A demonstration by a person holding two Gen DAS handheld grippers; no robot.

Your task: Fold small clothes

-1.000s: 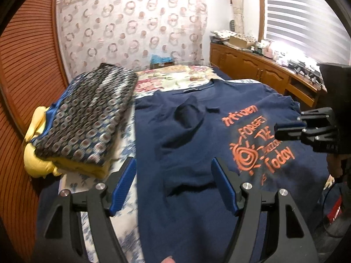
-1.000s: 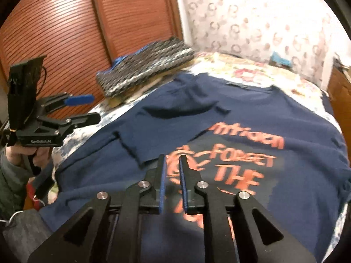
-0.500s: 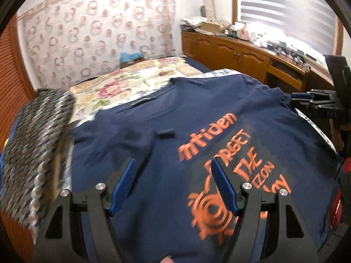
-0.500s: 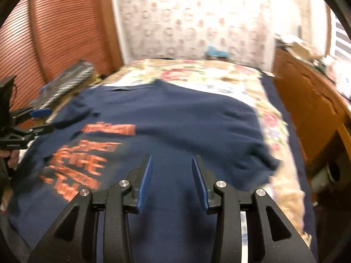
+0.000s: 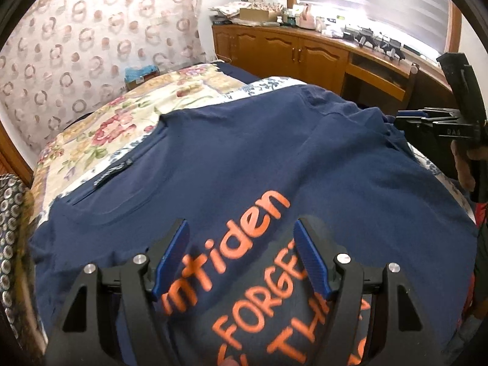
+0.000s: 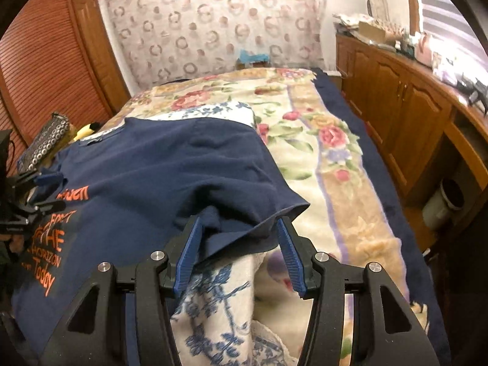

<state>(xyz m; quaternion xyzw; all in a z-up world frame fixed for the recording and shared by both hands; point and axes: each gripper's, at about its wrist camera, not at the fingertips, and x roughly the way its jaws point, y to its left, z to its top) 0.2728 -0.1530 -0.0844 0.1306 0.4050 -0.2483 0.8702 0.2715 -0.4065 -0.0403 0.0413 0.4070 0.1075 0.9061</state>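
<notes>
Right now the floral bed (image 6: 350,183) carries a navy T-shirt (image 5: 244,152) spread flat, print up. Above its orange lettering the left gripper (image 5: 241,256) hangs with jaws wide and empty, while the right gripper (image 6: 238,253) is opening over the sleeve (image 6: 259,210), pads not pressing it.

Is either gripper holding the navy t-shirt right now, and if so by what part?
Neither holds it. The left gripper hangs open above the navy t-shirt; the right gripper is opening with the sleeve hem between its jaws, unpinched.
</notes>
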